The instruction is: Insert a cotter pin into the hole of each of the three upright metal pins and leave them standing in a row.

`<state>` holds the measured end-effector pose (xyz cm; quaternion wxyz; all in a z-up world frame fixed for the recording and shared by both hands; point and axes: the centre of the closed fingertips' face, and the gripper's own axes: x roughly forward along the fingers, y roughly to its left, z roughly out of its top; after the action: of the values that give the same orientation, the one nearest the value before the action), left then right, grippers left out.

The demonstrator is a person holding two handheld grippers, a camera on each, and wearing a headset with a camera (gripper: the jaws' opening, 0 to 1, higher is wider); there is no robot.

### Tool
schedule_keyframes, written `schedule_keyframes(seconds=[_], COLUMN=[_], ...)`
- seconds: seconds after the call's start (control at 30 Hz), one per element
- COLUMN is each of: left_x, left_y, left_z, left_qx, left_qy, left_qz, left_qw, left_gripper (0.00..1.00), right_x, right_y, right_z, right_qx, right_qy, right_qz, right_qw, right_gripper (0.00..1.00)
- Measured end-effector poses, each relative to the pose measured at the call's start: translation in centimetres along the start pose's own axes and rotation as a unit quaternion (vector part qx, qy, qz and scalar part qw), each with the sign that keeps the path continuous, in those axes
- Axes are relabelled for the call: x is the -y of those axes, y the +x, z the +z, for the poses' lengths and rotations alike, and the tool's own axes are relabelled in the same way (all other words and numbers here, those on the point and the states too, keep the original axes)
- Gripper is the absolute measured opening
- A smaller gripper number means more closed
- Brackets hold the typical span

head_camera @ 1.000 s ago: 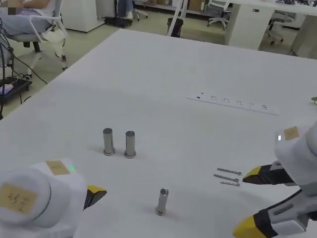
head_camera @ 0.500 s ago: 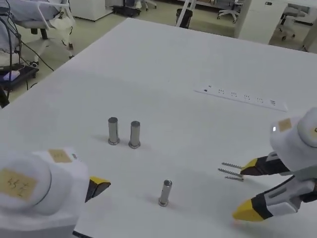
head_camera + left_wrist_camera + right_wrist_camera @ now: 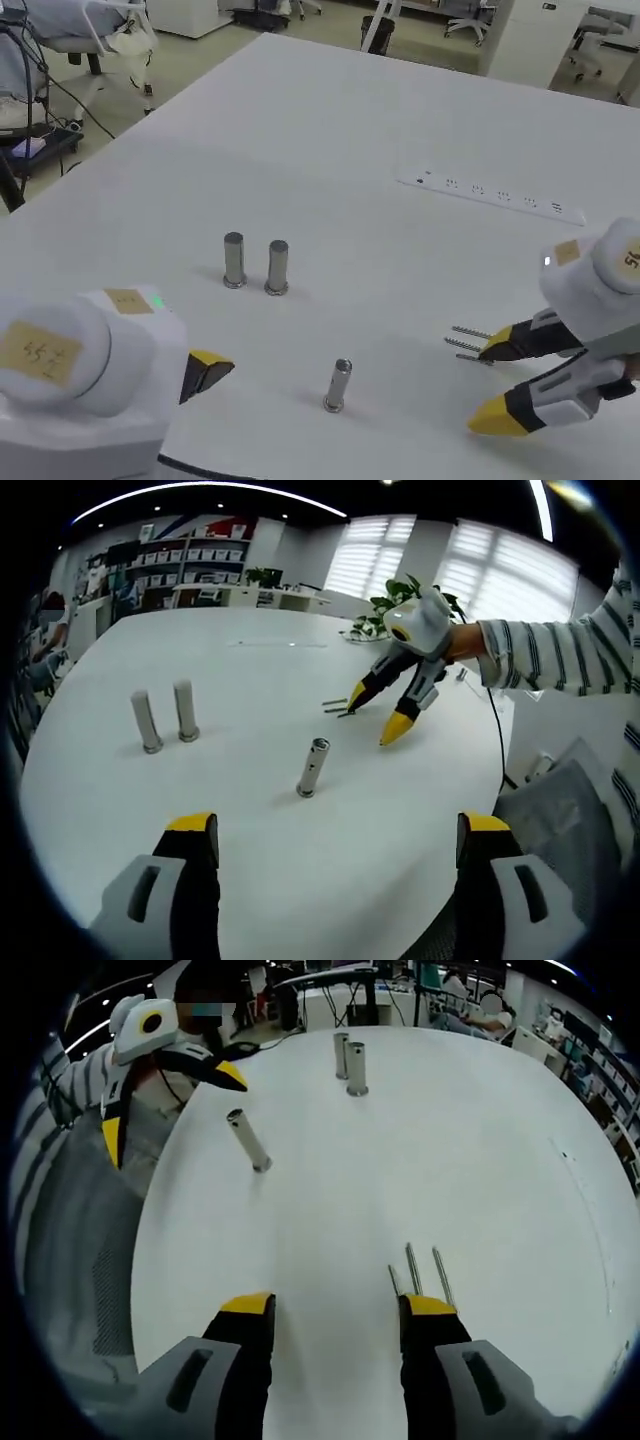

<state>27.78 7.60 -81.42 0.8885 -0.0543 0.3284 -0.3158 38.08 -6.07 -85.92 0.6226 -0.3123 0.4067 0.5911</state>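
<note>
Two upright metal pins (image 3: 234, 260) (image 3: 277, 267) stand side by side at mid-table. A third metal pin (image 3: 338, 385) stands alone nearer the front edge, also in the left gripper view (image 3: 311, 768) and the right gripper view (image 3: 248, 1140). Three cotter pins (image 3: 466, 344) lie flat on the table at the right, shown close in the right gripper view (image 3: 420, 1269). My right gripper (image 3: 498, 384) is open, its upper fingertip just at the cotter pins' ends. My left gripper (image 3: 335, 855) is open at the lower left, holding nothing.
A white power strip (image 3: 492, 195) lies across the table at the back right. The white table (image 3: 330, 150) has an edge close below the left gripper. Office chairs and cables stand on the floor at the far left.
My right gripper has moved left toward the cotter pins, its upper tip now at their ends. The head camera has shifted; the metal pins stand where they were.
</note>
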Motion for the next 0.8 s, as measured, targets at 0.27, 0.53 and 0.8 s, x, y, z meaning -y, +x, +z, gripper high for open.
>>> schedule_keyframes(seconds=[0.27, 0.53, 0.8], left_x=[0.0, -0.2, -0.3], left_y=[-0.1, -0.4, -0.4], left_z=[-0.1, 0.1, 0.0], left_qx=[-0.002, 0.004, 0.002], left_qy=[0.005, 0.000, 0.002], left_qz=[0.001, 0.005, 0.006], left_qw=[1.0000, 1.0000, 1.0000], left_gripper=[0.99, 0.99, 0.99], right_x=[0.9, 1.3, 2.5], right_y=[-0.1, 0.2, 0.3], right_z=[0.0, -0.2, -0.4], right_qx=[-0.014, -0.021, -0.036], right_qy=[-0.013, -0.013, -0.022], right_qz=[-0.011, -0.005, -0.028], right_qw=[0.9998, 0.9997, 0.9987], right_gripper=[0.45, 0.36, 0.15])
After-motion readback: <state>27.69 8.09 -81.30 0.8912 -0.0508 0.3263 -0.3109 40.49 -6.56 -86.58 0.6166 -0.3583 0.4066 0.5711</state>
